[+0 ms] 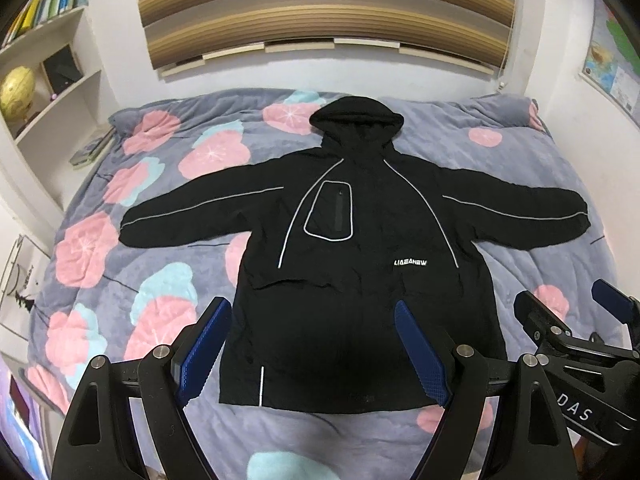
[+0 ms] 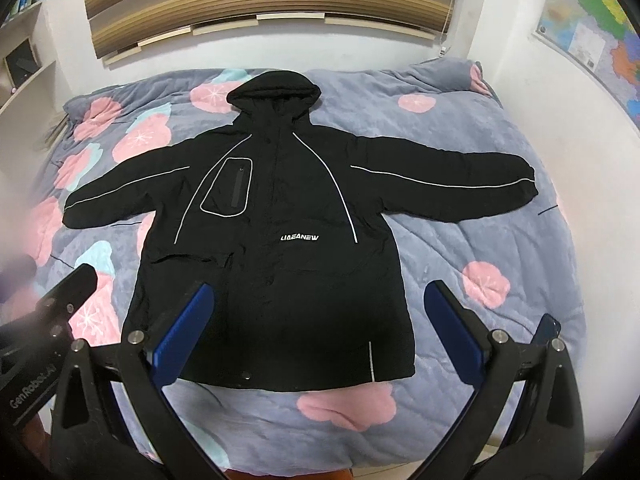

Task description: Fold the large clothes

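Note:
A large black hooded jacket [image 1: 352, 248] [image 2: 276, 216] with thin white piping and a white chest logo lies flat, front up, on the bed, sleeves spread to both sides and hood toward the wall. My left gripper [image 1: 312, 320] hovers open above the jacket's lower hem, blue pads wide apart, nothing between them. In the right wrist view my right gripper [image 2: 320, 300] is likewise open above the hem's right part, holding nothing. The right gripper's body [image 1: 576, 344] shows at the left wrist view's right edge; the left gripper's body [image 2: 52, 312] shows at the other view's left edge.
The bed carries a grey quilt [image 1: 532, 152] [image 2: 472, 240] with pink and light-blue flowers. A striped blind [image 1: 324, 4] hangs on the far wall. White shelves with books and a yellow globe [image 1: 16, 92] stand left; a map [image 2: 600, 28] hangs on the right wall.

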A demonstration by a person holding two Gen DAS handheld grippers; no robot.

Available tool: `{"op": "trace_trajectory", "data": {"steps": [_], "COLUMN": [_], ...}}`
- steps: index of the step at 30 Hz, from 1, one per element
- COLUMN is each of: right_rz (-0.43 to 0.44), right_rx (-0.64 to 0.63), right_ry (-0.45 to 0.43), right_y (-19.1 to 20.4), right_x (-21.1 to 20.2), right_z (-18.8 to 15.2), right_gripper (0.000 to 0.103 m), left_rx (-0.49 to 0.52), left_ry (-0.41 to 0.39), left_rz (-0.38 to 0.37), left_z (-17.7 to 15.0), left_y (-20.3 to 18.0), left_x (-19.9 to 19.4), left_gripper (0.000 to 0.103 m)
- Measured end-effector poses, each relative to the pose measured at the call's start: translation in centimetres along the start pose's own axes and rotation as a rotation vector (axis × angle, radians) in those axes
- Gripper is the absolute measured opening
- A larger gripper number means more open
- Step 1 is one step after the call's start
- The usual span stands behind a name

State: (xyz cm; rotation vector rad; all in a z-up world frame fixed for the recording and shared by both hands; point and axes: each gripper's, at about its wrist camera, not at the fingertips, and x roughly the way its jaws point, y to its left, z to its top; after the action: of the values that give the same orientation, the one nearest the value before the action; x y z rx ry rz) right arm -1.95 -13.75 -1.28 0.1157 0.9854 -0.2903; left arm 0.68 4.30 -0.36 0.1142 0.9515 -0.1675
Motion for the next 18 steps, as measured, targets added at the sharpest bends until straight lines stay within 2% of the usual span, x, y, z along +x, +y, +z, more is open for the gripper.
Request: {"op": "trace_trajectory", "data": {"steps": [10,18], "right_rz": [-0.033,-0.036], "right_rx": [0.034,-0.001], "right_ry": [0.022,-0.008], "right_y": [2.2,3.8], "right_x": [0.2,-0.3], "right_z": [-0.7,-0.3], "right_gripper": [0.103,0.103], "left_rx": [0.015,-0.008], "left_ry": [0.014,0.002], "left_rz": [-0.050,-0.032], "left_z": [-0.2,-0.6], "left_y": [2.2,3.3], "left_x": [1.6,1.2], "left_gripper": [0.085,0.085]}}
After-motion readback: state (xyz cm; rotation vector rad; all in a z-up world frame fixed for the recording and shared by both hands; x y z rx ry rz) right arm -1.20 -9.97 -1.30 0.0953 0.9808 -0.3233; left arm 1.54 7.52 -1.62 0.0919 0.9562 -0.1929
